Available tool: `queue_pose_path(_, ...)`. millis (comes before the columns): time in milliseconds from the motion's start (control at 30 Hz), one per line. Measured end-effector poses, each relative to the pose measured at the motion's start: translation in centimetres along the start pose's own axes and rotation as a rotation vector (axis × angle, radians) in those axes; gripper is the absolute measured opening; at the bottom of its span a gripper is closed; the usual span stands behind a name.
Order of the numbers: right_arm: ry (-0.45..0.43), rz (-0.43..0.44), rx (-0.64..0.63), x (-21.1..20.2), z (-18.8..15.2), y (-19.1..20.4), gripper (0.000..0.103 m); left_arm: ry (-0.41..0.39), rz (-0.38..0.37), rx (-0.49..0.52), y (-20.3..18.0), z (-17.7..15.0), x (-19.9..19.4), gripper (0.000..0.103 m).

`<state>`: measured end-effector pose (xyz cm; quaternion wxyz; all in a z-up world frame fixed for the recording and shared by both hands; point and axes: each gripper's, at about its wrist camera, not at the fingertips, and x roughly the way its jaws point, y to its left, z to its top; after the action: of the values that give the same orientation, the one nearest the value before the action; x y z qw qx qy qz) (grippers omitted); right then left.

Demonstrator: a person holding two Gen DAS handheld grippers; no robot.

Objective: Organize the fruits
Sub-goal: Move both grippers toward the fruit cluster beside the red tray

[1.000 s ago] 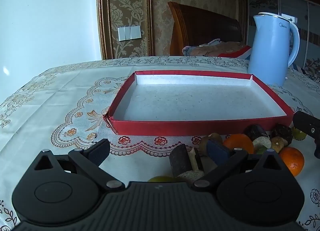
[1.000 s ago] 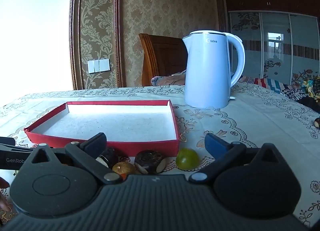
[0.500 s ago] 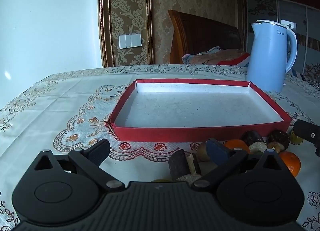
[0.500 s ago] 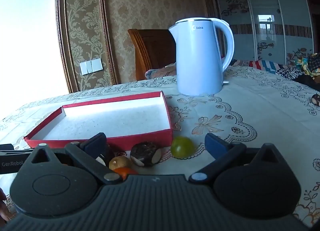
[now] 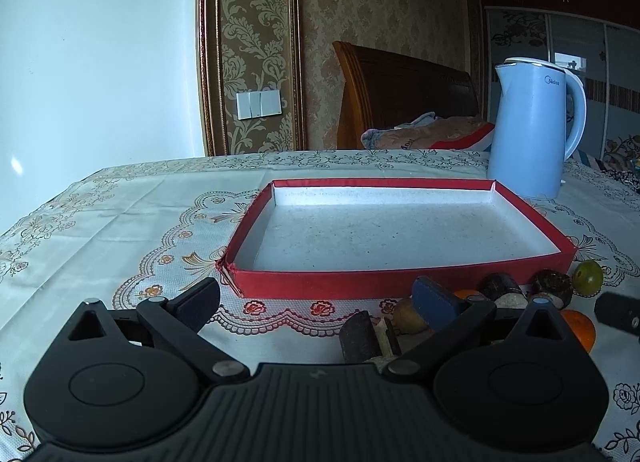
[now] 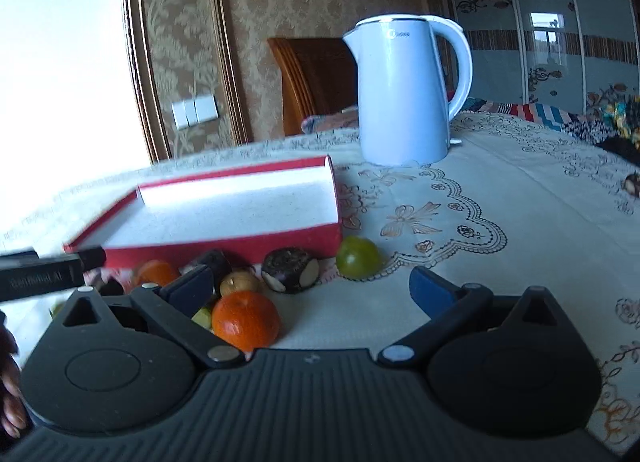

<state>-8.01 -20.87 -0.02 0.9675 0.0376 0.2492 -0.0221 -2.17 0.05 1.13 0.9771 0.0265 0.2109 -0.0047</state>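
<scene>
While both our left tool (image 5: 316, 296) and right tool (image 6: 312, 286) hover spread and empty, the fruits (image 6: 245, 324) lie on the worktop (image 6: 520, 229) just before the red tray (image 5: 400, 286).

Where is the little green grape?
The green grape lies on the tablecloth at the red box's near right corner, just right of a dark cut fruit piece; the left wrist view shows it far right.
</scene>
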Motion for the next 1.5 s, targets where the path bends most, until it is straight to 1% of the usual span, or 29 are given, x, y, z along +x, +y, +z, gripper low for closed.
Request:
queue_pose_path(33,0.030,-0.026,-0.068,0.2,-0.2,0.7,0.103,0.000,0.003,0.002,0.1,-0.1,-0.1,0.103)
queue_pose_path(67,0.047,-0.031,-0.111,0.3,-0.4,1.2,0.103,0.004,0.003,-0.001,0.2,-0.2,-0.1,0.103)
queue_pose_path(133,0.038,-0.011,-0.136,0.1,-0.5,1.5,0.103,0.012,-0.009,-0.012,0.5,-0.3,-0.2,0.103)
queue_pose_path(233,0.034,-0.017,-0.161,0.0,-0.8,1.8,0.103,0.011,-0.013,-0.004,0.4,-0.3,-0.2,0.103)
queue_pose_path(467,0.094,0.007,-0.109,1.0,-0.7,1.0,0.103,0.010,-0.016,0.017,0.0,-0.5,-0.2,0.103)
queue_pose_path(633,0.100,0.009,-0.099,1.2,-0.9,0.8,0.103,0.009,-0.009,0.019,-0.1,-0.5,-0.2,0.103)
queue_pose_path(800,0.122,0.018,-0.098,1.6,-0.8,0.8,0.103,0.034,-0.011,0.016,0.0,-0.5,0.2,0.103)
queue_pose_path(1000,0.134,0.031,-0.080,1.8,-0.7,0.5,0.103,0.032,-0.012,0.023,-0.1,-0.6,0.2,0.103)
queue_pose_path(1167,0.142,0.048,-0.087,2.0,-0.8,0.5,0.098,0.036,-0.010,0.022,-0.1,-0.6,0.3,0.103)
queue_pose_path(1300,0.148,0.074,-0.094,2.0,-0.7,0.7,0.092,0.047,-0.008,0.020,0.0,-0.6,0.4,0.103)
queue_pose_path(1500,0.170,0.082,-0.094,2.3,-0.8,0.8,0.090,0.050,-0.011,0.021,0.0,-0.7,0.5,0.103)
